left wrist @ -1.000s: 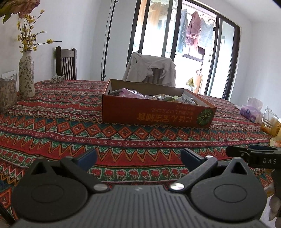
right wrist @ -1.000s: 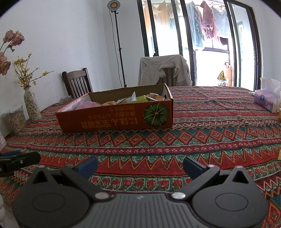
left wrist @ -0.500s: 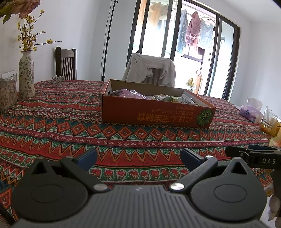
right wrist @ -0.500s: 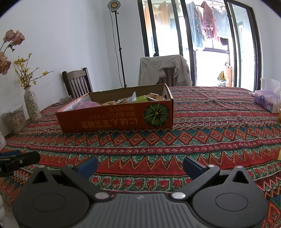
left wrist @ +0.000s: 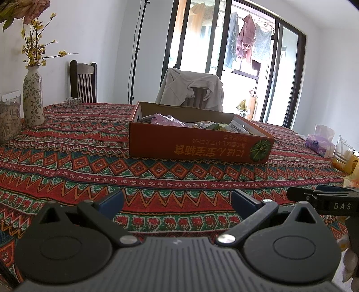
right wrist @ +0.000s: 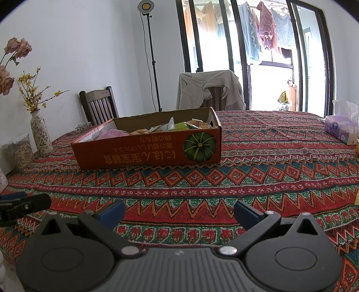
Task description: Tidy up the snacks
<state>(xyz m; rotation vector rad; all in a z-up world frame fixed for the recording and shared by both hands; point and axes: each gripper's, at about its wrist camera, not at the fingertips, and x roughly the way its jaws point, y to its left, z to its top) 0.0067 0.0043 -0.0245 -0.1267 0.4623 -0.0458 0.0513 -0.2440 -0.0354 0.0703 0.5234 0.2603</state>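
Your left gripper (left wrist: 177, 202) sits where it was a second ago, blue-tipped fingers (left wrist: 111, 200) spread wide and empty, short of the shallow orange cardboard box (left wrist: 197, 147) of wrapped snacks (left wrist: 166, 119) on the patterned red desk (left wrist: 67, 155). Only this view shows the clear glass cup (left wrist: 343, 150), right of the box.

Your right gripper (right wrist: 179, 210) has not moved either, fingers wide and empty. Only here can you see the round lamp head (right wrist: 145, 5) behind the box.

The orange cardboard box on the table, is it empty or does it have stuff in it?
Not empty: snack packets show above the rim of the orange box.
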